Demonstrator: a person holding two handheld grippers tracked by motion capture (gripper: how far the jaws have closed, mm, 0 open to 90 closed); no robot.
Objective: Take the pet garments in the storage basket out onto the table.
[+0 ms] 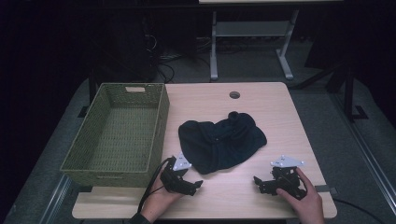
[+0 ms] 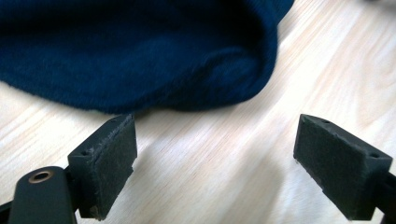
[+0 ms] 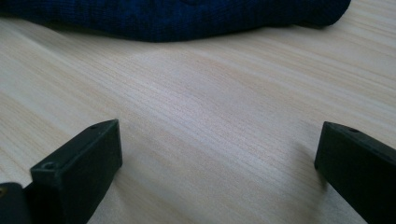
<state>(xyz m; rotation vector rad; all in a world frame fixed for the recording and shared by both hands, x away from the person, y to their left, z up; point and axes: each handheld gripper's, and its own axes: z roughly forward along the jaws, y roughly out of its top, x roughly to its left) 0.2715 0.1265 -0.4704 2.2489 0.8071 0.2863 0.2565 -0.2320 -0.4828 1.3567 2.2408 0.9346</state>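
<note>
A dark navy knitted garment [image 1: 220,141] lies crumpled in the middle of the light wooden table [image 1: 275,112]. My left gripper [image 1: 192,185] rests on the table just below the garment's left edge, jaws wide open and empty. In the left gripper view [image 2: 215,163] the navy fabric [image 2: 140,51] lies just beyond its pads [image 2: 105,163]. My right gripper [image 1: 259,184] sits near the front right of the table, open and empty, a short way from the garment. The right gripper view [image 3: 215,172] has bare wood between its jaws and the garment [image 3: 177,16] farther off.
An empty green woven basket [image 1: 161,116] stands on the left side of the table, right beside the garment. A round cable hole [image 1: 234,94] is near the table's far edge. A white-legged desk frame [image 1: 252,42] stands on the floor beyond.
</note>
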